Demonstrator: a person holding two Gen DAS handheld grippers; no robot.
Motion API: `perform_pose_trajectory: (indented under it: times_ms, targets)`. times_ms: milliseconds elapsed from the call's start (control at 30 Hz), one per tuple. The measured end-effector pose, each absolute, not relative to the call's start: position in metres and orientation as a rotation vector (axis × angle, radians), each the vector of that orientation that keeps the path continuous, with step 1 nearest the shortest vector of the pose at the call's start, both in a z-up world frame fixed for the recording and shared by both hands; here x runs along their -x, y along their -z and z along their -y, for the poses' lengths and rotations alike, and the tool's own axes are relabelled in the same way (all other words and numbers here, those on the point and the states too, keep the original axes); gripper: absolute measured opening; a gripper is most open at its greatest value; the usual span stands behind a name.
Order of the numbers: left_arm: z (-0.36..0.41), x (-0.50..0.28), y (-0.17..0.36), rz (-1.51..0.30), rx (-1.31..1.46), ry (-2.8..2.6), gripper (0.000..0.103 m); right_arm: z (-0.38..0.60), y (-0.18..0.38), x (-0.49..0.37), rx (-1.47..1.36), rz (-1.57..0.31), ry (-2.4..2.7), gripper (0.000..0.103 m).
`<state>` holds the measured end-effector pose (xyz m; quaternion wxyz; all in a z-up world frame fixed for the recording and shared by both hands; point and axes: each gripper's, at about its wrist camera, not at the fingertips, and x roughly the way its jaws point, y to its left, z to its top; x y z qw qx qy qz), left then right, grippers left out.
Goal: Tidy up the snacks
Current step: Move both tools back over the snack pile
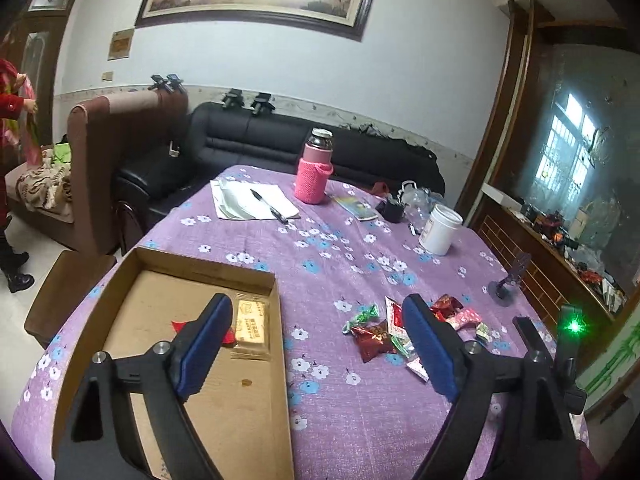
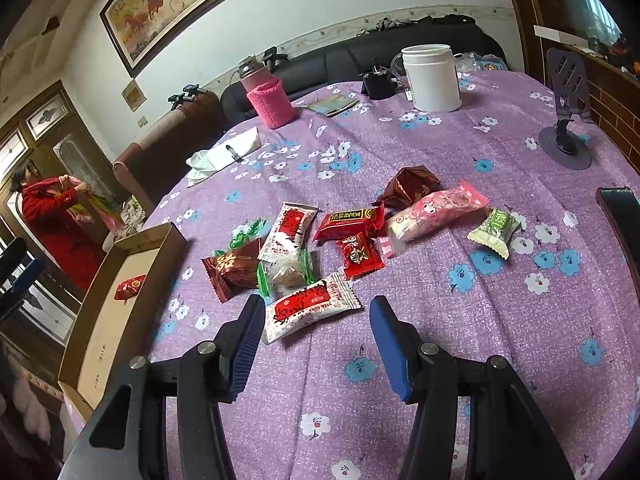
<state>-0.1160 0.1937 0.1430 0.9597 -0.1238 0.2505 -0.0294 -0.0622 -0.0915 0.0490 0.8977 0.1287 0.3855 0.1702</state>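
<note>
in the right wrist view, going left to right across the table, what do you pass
cardboard box → dark red snack packet → red and white packet → pink packet → green and white candy → purple phone stand

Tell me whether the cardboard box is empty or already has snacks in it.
Not empty. The cardboard box holds a gold-wrapped snack and a small red packet on its floor; most snacks still lie on the tablecloth.

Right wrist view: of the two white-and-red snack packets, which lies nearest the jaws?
The white-and-red packet lying crosswise just ahead of the open right gripper. Its twin lies farther back, lengthwise among the other snacks.
</note>
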Motion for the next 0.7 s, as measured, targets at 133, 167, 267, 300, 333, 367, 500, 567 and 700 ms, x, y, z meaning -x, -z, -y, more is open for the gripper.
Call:
perform_pose_trajectory:
  times_ms: [133,167,267,300,333,367,500,567,700]
  targets:
    - [-0.200,0.129,-0.142,-0.462,0.256,0.013,0.086,0.088,-0.058,0.070,-0.197,-0.747,-0.315,0.058]
    - [-0.200,0.132,-0.142,-0.452,0.252,0.004,0.086,0.087,-0.061,0.072,-0.173,-0.726,-0.298,0.060]
    - [-0.204,0.141,-0.142,-0.439,0.255,-0.016,0.086,0.083,-0.071,0.075,-0.121,-0.670,-0.261,0.096]
    - [-0.206,0.142,-0.141,-0.445,0.265,-0.015,0.086,0.083,-0.072,0.073,-0.126,-0.666,-0.266,0.096]
    - [-0.209,0.142,-0.139,-0.453,0.280,-0.007,0.086,0.084,-0.072,0.067,-0.139,-0.686,-0.274,0.096]
    - [-0.211,0.142,-0.137,-0.460,0.288,-0.002,0.086,0.085,-0.071,0.062,-0.149,-0.711,-0.283,0.096]
    - [-0.212,0.135,-0.127,-0.510,0.311,0.042,0.086,0.089,-0.063,0.047,-0.215,-0.768,-0.336,0.091]
    - [-0.210,0.130,-0.123,-0.534,0.326,0.064,0.086,0.084,-0.057,0.038,-0.217,-0.804,-0.352,0.087]
    - [-0.201,0.125,-0.121,-0.563,0.319,0.104,0.086,0.069,-0.042,0.026,-0.211,-0.881,-0.359,0.083]
